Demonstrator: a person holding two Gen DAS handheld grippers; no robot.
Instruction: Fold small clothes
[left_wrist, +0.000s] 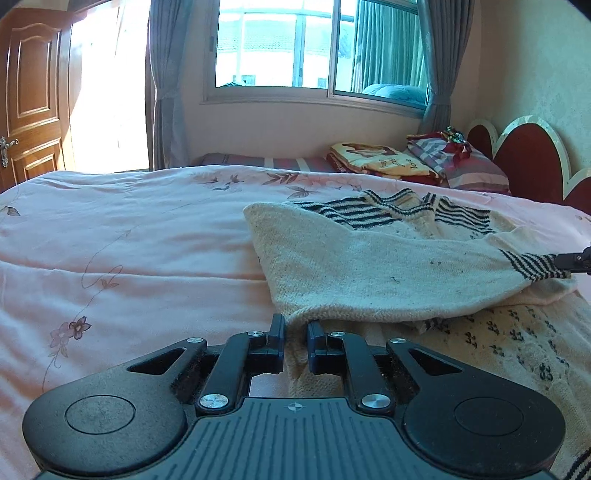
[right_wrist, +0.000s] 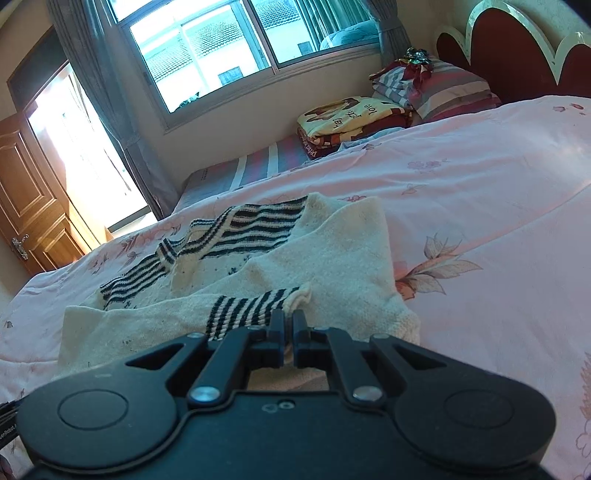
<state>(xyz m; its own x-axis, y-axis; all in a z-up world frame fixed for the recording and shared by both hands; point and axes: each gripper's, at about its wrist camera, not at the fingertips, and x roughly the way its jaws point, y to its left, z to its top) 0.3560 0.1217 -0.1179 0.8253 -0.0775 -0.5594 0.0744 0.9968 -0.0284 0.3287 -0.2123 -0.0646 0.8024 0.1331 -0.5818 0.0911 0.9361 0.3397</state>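
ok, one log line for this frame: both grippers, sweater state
left gripper: shut on sweater edge | right gripper: shut on striped cuff | sleeve drawn across body | surface: pink quilt

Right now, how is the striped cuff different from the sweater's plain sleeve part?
The cuff has dark and cream stripes; the plain sleeve part is all cream. The cuff is a narrow band pinched by the right gripper; the plain part is wide, its edge in the left gripper. Both are knit.

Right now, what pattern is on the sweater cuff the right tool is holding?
Black and cream stripes on the cuff, clearest in the right wrist view.
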